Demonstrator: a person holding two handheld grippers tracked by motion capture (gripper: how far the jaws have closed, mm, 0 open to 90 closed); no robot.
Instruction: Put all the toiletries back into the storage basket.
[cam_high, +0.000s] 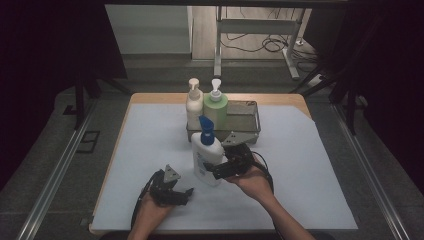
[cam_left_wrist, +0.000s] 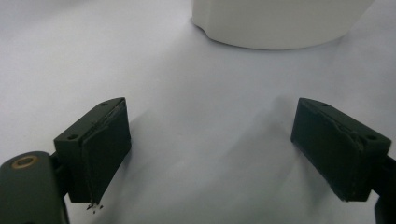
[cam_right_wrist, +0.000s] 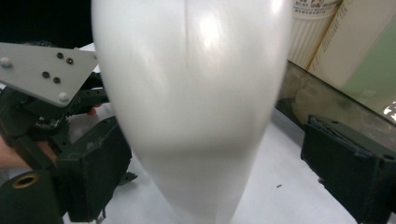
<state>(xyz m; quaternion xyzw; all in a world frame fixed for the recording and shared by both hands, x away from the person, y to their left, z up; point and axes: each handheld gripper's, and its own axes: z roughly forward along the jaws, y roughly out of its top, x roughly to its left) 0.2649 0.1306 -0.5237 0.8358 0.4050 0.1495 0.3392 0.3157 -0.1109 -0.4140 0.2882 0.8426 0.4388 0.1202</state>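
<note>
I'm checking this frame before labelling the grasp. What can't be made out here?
- Right gripper view: whether the jaws press the white pump bottle; it is blurred, a gap shows on one side.
- High view: bottle label text, too small.
- Left gripper view: the white bottle base, cut off by the top edge.

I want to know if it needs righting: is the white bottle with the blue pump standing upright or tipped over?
Upright. The white bottle stands on the table sheet with its blue pump on top, between the right gripper jaws.

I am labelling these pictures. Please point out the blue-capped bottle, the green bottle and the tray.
blue-capped bottle (cam_high: 206, 159): high view, on its white body.
green bottle (cam_high: 216, 109): high view, on its green body.
tray (cam_high: 248, 116): high view, on its bare floor.
</note>
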